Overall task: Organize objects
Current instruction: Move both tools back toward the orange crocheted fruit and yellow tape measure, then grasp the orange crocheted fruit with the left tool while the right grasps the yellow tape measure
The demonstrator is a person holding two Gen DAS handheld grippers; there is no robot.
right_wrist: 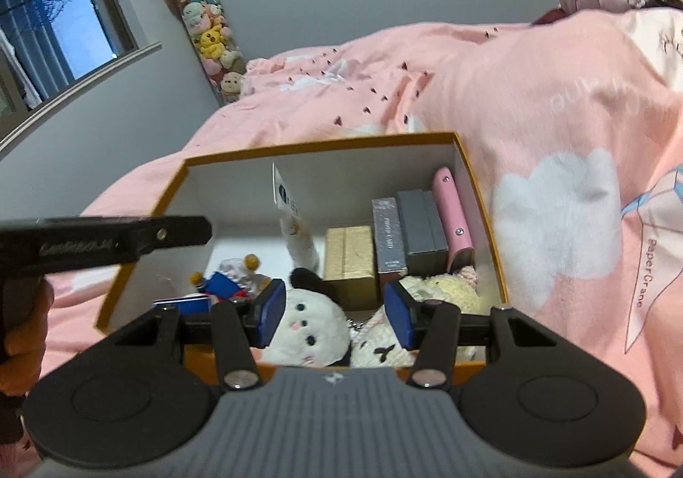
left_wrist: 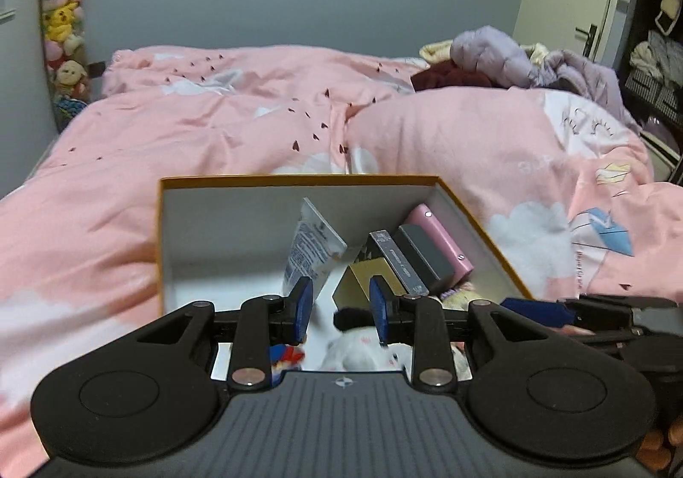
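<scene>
Orange cardboard edges the open box (right_wrist: 465, 162) you have on the pink bed (right_wrist: 533, 102), white inside. Along its far right wall stand a pink case (right_wrist: 453, 217), a grey box (right_wrist: 420, 228), a dark "photo card" box (right_wrist: 387, 236) and a gold box (right_wrist: 351, 260), side by side and touching. A white tube (left_wrist: 309, 247) leans tilted left of them; its lower end is hidden behind the toys. Your right gripper (right_wrist: 335, 313) hangs over the near part of the box with its blue pads spread apart and holding nothing; a white plush (right_wrist: 313, 326) with a black ear lies between and below them, its lower half cut off by the gripper body. Your left gripper (left_wrist: 341, 309) is likewise parted and empty above the box. The small figure (right_wrist: 232, 275) at near left is partly hidden, and you cannot make out what it is.
</scene>
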